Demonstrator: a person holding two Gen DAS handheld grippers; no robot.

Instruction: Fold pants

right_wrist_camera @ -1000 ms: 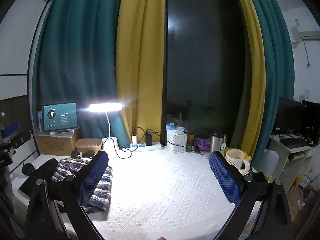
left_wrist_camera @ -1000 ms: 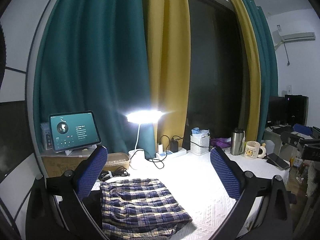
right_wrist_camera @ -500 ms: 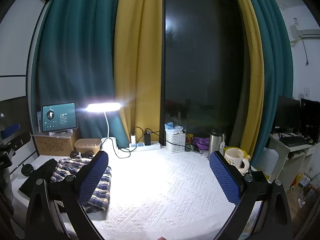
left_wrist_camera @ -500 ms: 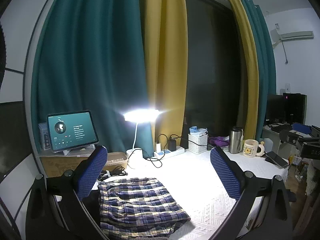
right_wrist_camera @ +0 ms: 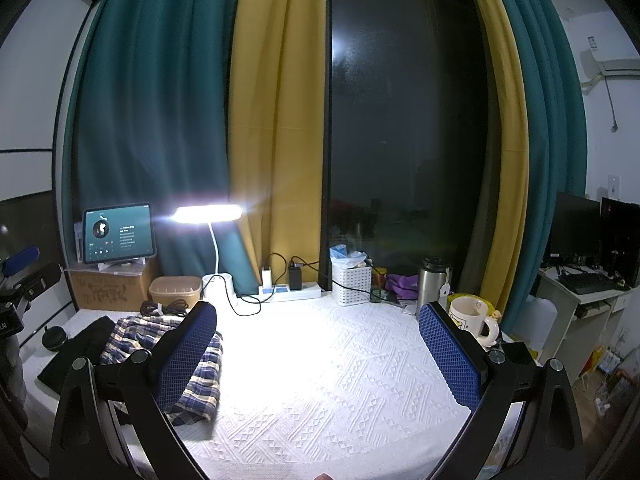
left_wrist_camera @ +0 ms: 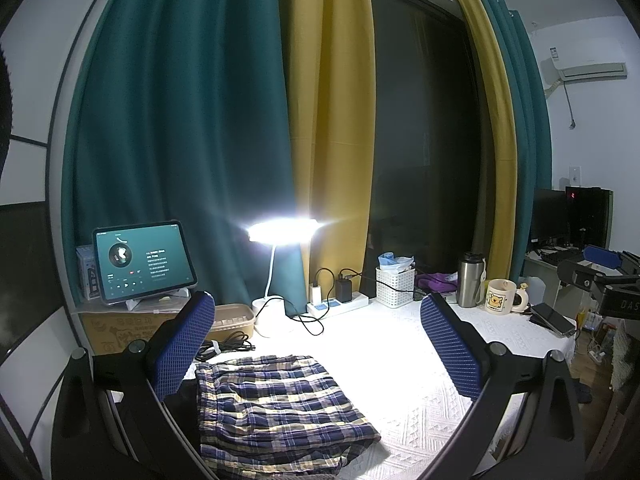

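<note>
The plaid pants (left_wrist_camera: 276, 404) lie folded in a flat rectangle on the white patterned tablecloth (left_wrist_camera: 400, 380), low and left of centre in the left wrist view. My left gripper (left_wrist_camera: 320, 352) hovers above them, open, nothing between its blue pads. In the right wrist view the same pants (right_wrist_camera: 160, 344) lie at the left, partly behind the left finger, beside a black garment (right_wrist_camera: 76, 352). My right gripper (right_wrist_camera: 320, 356) is open over bare tablecloth (right_wrist_camera: 340, 380), well right of the pants.
Along the back stand a lit desk lamp (left_wrist_camera: 280, 232), a tablet (left_wrist_camera: 144, 260) on a cardboard box, a power strip (left_wrist_camera: 340, 306), a white basket (left_wrist_camera: 394, 286), a steel flask (left_wrist_camera: 470, 280) and a mug (left_wrist_camera: 500, 296). A phone (left_wrist_camera: 554, 320) lies near the right table edge.
Both views have tilted slightly upward and drawn back a little; the pants lie unchanged and both grippers stay open.
</note>
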